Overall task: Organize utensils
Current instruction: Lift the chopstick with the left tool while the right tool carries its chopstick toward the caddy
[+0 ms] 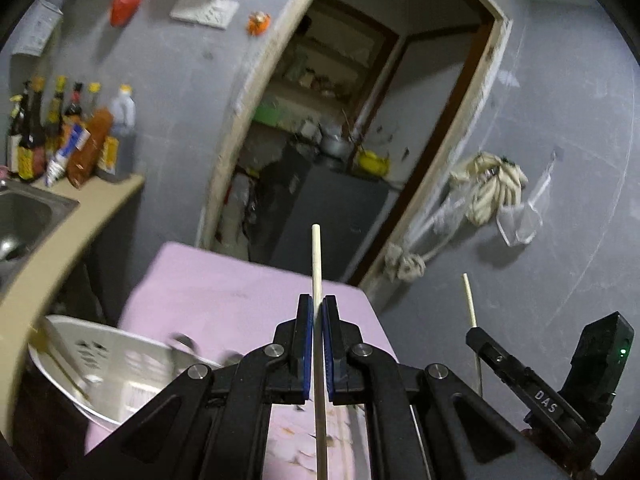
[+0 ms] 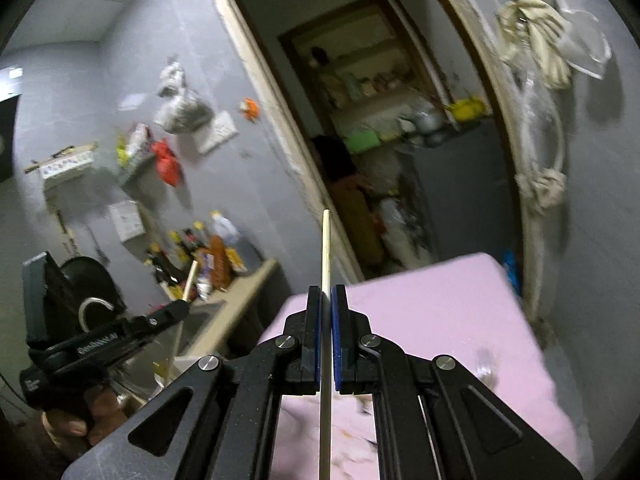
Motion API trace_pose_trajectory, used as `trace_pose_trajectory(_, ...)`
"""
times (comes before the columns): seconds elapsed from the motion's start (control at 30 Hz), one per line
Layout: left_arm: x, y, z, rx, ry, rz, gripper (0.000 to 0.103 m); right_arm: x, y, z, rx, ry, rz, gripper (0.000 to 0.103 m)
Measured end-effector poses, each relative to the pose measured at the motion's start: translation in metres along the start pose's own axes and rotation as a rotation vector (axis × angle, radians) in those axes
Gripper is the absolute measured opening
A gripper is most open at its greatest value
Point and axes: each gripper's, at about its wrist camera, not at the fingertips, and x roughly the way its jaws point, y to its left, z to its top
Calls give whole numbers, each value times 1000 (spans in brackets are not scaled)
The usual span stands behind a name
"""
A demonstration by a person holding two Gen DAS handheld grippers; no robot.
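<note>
My left gripper [image 1: 319,300] is shut on a pale wooden chopstick [image 1: 316,256] that runs up between its blue pads and sticks out past the tips. In the left wrist view the right gripper [image 1: 472,330] shows at the lower right, holding a second chopstick [image 1: 469,300]. In its own view my right gripper [image 2: 329,290] is shut on that thin chopstick [image 2: 325,240]. The left gripper [image 2: 182,306] appears there at the lower left with its chopstick [image 2: 190,280], held by a hand [image 2: 76,420]. Both grippers are raised above a table with a pink cloth [image 1: 224,292].
A white perforated basket [image 1: 116,364] sits at the table's left edge. A counter [image 1: 80,220] with a steel sink [image 1: 24,212] and several sauce bottles [image 1: 64,136] is on the left. An open doorway [image 1: 352,120] lies ahead; a mop [image 1: 488,188] hangs on the grey wall.
</note>
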Motion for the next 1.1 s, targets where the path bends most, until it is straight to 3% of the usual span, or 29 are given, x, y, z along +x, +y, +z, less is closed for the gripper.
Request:
trace_pose_trajectory(0.3, -36, 69, 35, -43, -118, 84, 5, 37, 75, -4, -20, -77, 95, 4)
trace_pose_trajectory(0.6, -52, 112, 55, -51, -202, 131, 5, 61, 135, -3, -101, -182, 96, 4)
trace_pose_trajectory(0.8, -49, 137, 61, -96, -251, 136, 5, 73, 144, -11, -35, -271, 104, 4)
trace_pose_trajectory(1.1, -26, 172, 45, -221, -304, 149, 5, 94, 132, -45, 34, -321, 48, 4)
